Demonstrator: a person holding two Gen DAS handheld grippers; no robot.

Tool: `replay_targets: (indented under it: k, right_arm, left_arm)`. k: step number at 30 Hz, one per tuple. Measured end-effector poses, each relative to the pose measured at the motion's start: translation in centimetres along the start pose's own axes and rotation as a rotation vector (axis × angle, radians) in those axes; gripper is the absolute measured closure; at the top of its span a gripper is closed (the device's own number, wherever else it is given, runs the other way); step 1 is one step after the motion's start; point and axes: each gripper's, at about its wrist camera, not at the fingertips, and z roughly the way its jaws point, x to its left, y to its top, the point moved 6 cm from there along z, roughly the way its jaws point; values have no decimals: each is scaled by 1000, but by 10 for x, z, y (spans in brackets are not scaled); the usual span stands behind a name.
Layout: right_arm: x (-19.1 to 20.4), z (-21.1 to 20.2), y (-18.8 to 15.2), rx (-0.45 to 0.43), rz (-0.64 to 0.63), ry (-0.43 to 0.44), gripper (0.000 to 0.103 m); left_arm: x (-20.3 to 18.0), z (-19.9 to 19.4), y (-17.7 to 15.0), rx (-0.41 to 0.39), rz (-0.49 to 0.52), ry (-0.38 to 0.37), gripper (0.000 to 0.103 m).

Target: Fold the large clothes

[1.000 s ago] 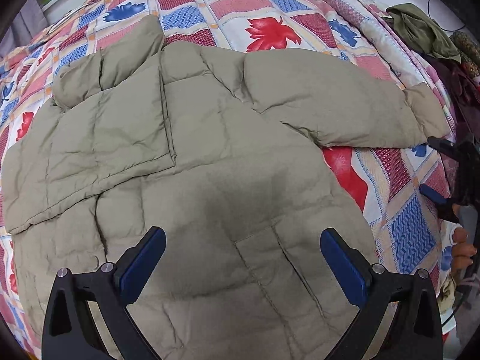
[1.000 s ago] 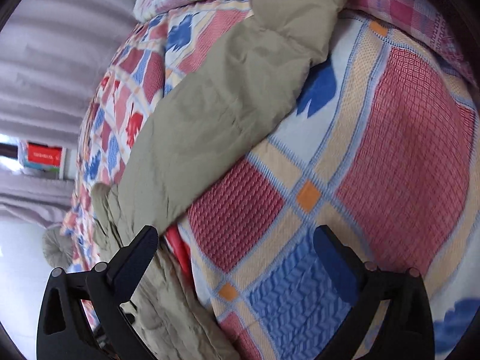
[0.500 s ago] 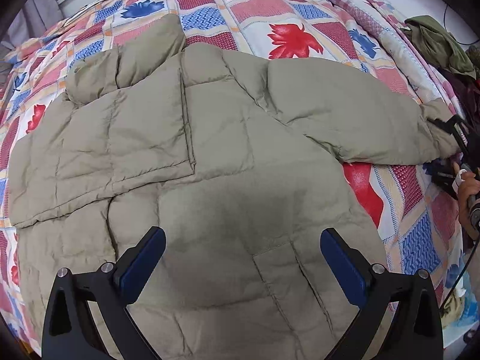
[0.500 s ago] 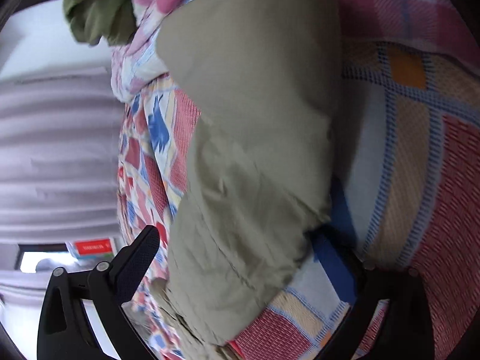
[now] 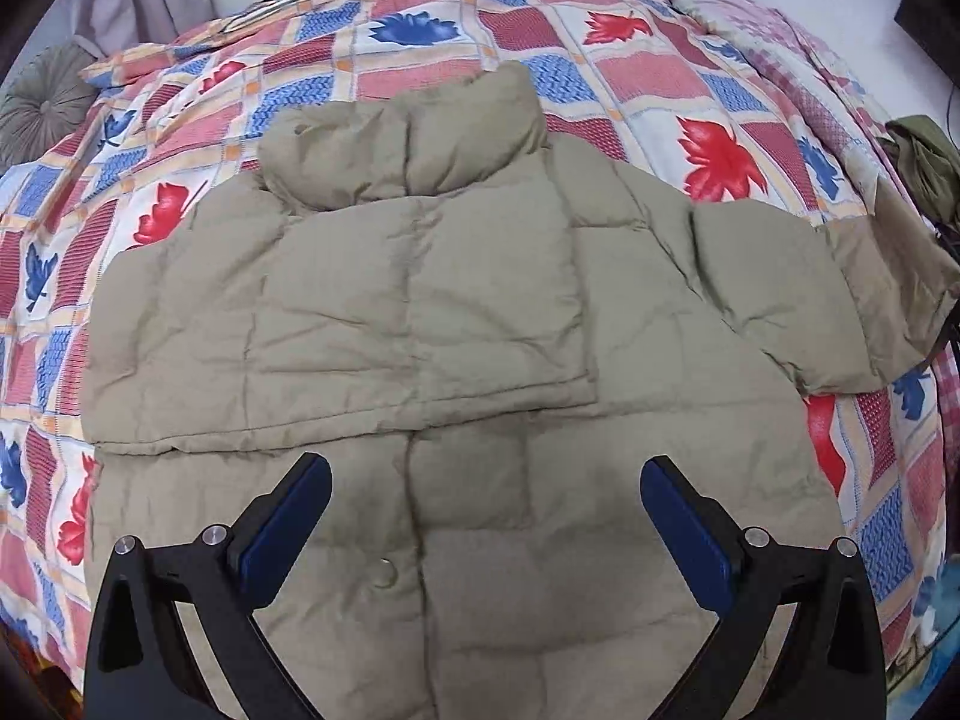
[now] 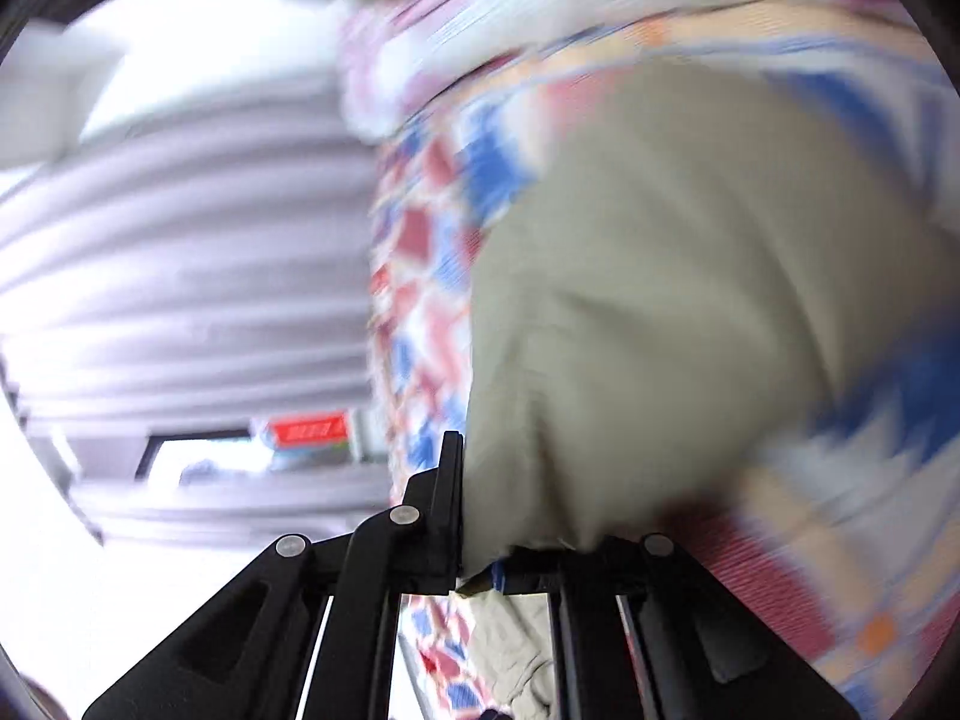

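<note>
Tan puffy jacket (image 5: 456,324) lies flat on the leaf-print quilt (image 5: 648,78) covering the bed. Left hand-held gripper (image 5: 486,516) hovers above it, spread wide. Right hand-held gripper (image 6: 480,534) has just squeezed together, seemingly pinching the sleeve (image 6: 660,300), though that picture is blurry.

left gripper (image 5: 486,501): jaws spread wide, blue pads facing each other, nothing between them, pointing steeply down | right gripper (image 6: 480,516): jaws just closed, pinched together on khaki cloth, pointing nearly level, view motion-blurred | no hand or sleeve visible in either view
</note>
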Motion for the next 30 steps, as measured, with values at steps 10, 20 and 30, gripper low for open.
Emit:
replay_targets:
  k: [10,20,30]
  right_arm:
    - [105,144,-146,321,-387,0,95]
    - [50,274,-328,545,-705,-383,95]
    - [-18,270,-352,531,-662,-624,68]
  left_arm:
    - [105,-6,3,-49,-119,17,0]
    - [216,-1,-8,-65,-174,101,0]
    - [236,12,-8,-38,-169,53,0]
